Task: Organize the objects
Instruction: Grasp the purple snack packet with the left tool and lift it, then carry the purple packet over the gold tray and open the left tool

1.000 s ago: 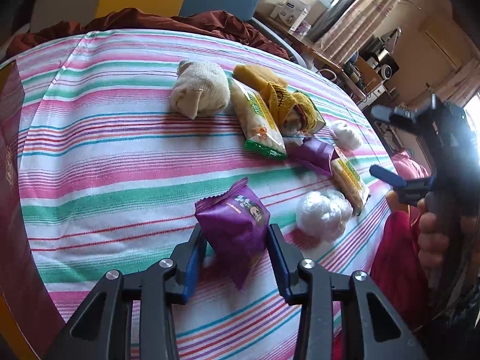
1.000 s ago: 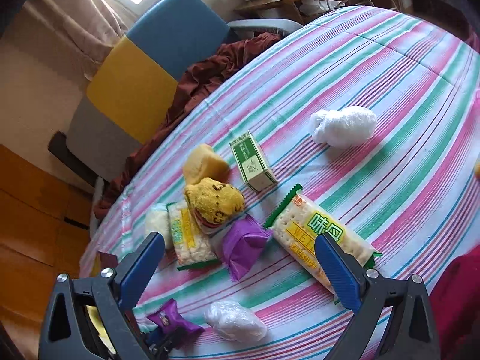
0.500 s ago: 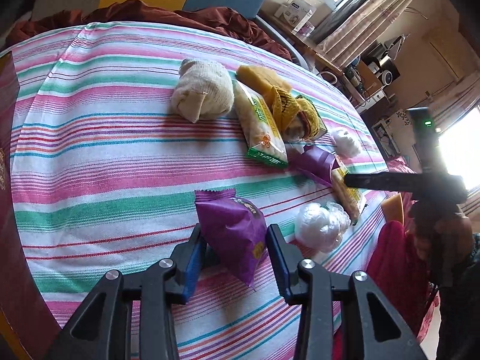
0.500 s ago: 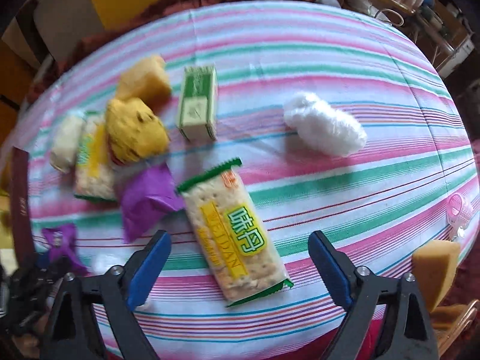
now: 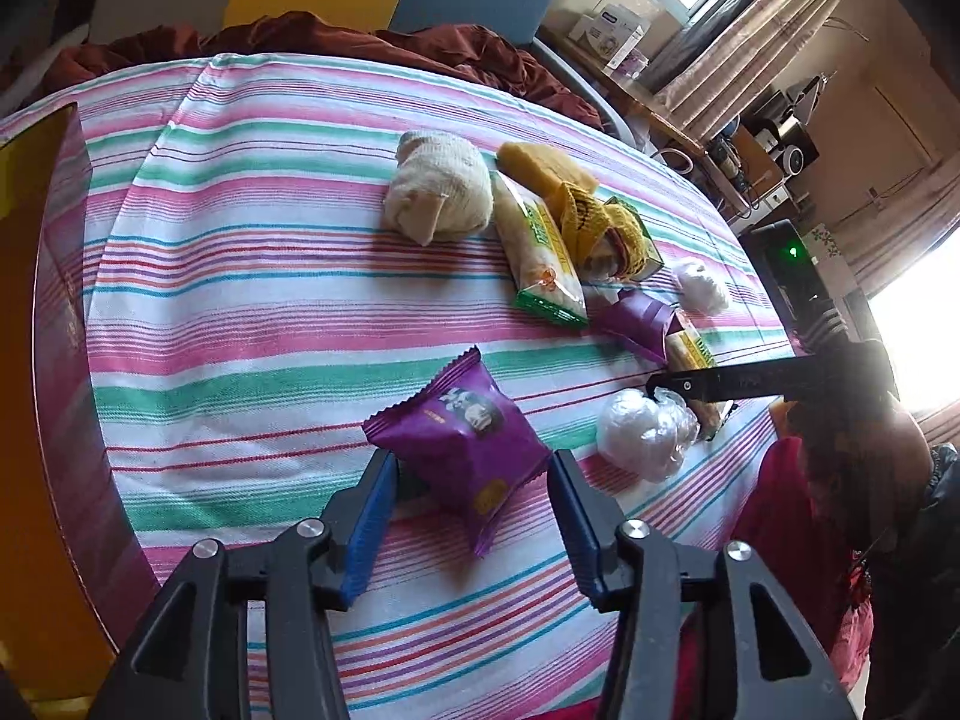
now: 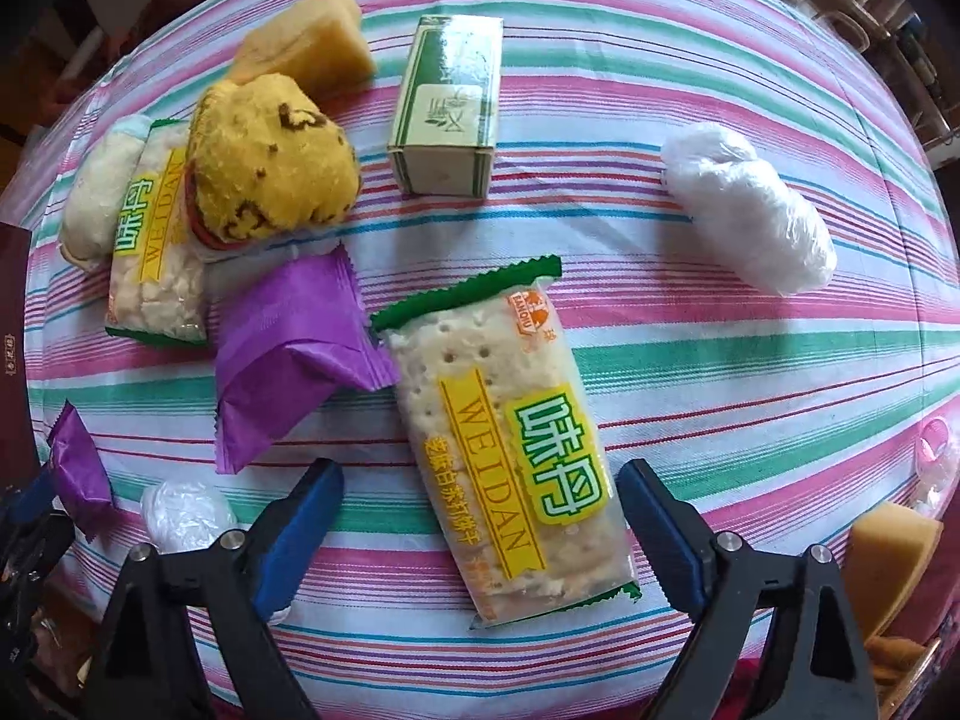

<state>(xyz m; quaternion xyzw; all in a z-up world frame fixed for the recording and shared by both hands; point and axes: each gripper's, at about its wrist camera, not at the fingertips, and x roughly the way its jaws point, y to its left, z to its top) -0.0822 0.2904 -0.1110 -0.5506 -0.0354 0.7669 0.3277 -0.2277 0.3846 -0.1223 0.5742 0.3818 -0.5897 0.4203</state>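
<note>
Beside the cracker pack (image 6: 510, 438), my right gripper (image 6: 480, 516) gapes empty astride it; my left gripper (image 5: 474, 501) loosely brackets the purple packet (image 5: 462, 438), which could slip sideways.

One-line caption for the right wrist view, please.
Open right gripper straddles the near end of a Weidan cracker packet lying on the striped tablecloth, among other snacks.

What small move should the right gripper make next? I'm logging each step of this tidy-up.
Probably lower and close. The right gripper is open, its fingers either side of the near end of the Weidan cracker packet, not yet gripping. The left gripper is busy at the purple snack packet.
</note>
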